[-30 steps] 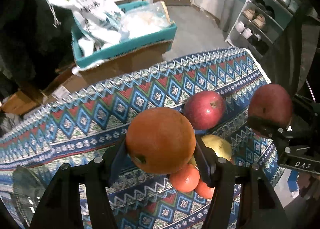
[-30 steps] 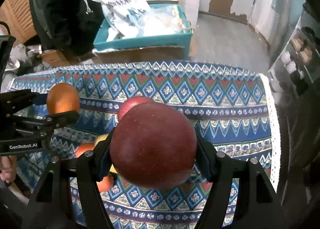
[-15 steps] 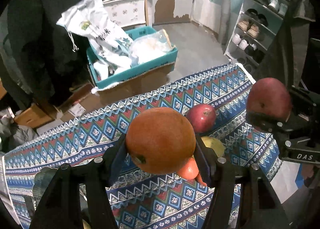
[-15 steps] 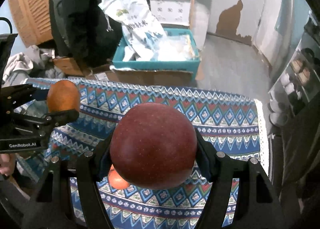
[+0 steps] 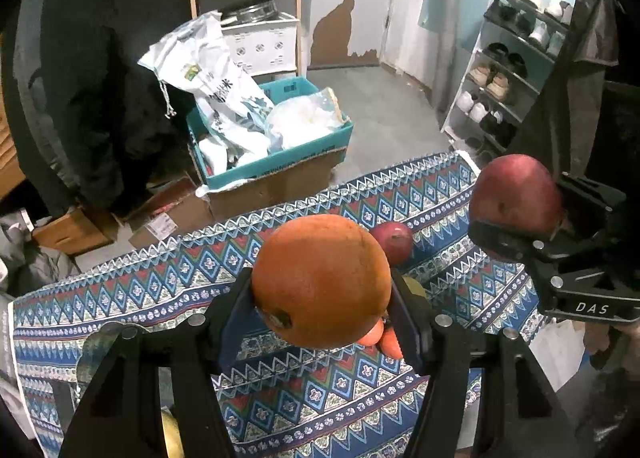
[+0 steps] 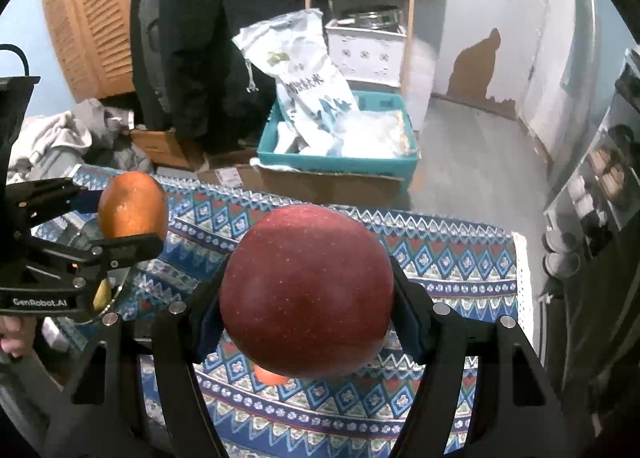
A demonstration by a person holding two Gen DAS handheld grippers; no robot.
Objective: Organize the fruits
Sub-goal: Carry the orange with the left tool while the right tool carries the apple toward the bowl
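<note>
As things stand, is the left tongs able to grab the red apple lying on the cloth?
Probably not: the left tongs are already shut on an orange, so the red apple can't fit.

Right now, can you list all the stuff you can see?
orange: 1, orange, held in the left gripper.
red apple: 1, dark red, held in the right gripper.
second red apple: 1, red, lying on the tablecloth.
small oranges: about 2, orange, on the cloth, partly hidden.
tablecloth: 1, blue patterned.
teal box: 1, on cardboard, holding bags.
left hand-held gripper: 1, black.
right hand-held gripper: 1, black.
</note>
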